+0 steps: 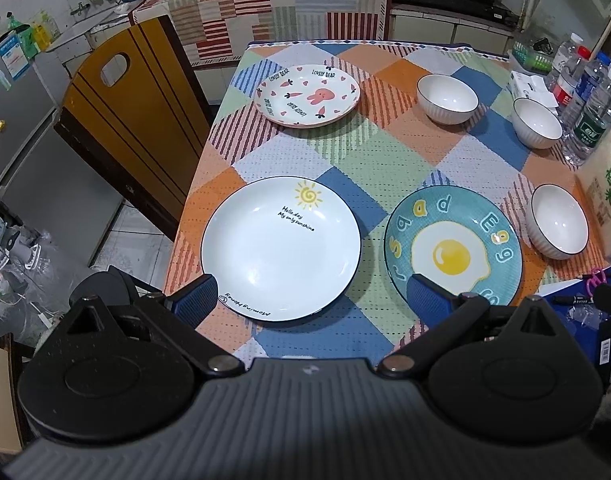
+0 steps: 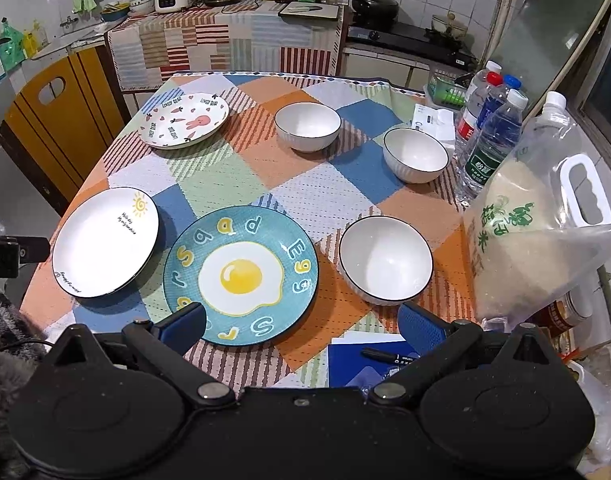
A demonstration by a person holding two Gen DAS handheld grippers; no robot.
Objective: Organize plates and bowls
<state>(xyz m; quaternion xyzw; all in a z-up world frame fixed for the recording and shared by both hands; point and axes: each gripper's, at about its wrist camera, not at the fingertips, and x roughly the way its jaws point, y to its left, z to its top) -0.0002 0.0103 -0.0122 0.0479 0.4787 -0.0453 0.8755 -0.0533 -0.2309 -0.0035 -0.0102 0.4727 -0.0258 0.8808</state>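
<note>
The worktop wears a checked cloth with orange, blue and green squares, and the blue egg plate near the front edge is the thing to find all the others by. Far left of the egg plate, off the worktop, stands a yellow wooden chair. Just left of the egg plate lies the white sun plate, close to it but not touching. Behind the egg plate and to its left, near the far edge, lies the pink bunny plate. The left tool hangs over the front edge with its blue fingers wide apart and nothing between them; one finger is over the rim of the sun plate and the other over the rim of the egg plate. The right tool is spread wide too and holds nothing, with one finger over the near rim of the egg plate. Just right of the egg plate sits the near white bowl. Behind the egg plate stands the far white bowl, and to the right of that one the side white bowl. Far right of the egg plate stand water bottles and a big bag of rice.
</note>
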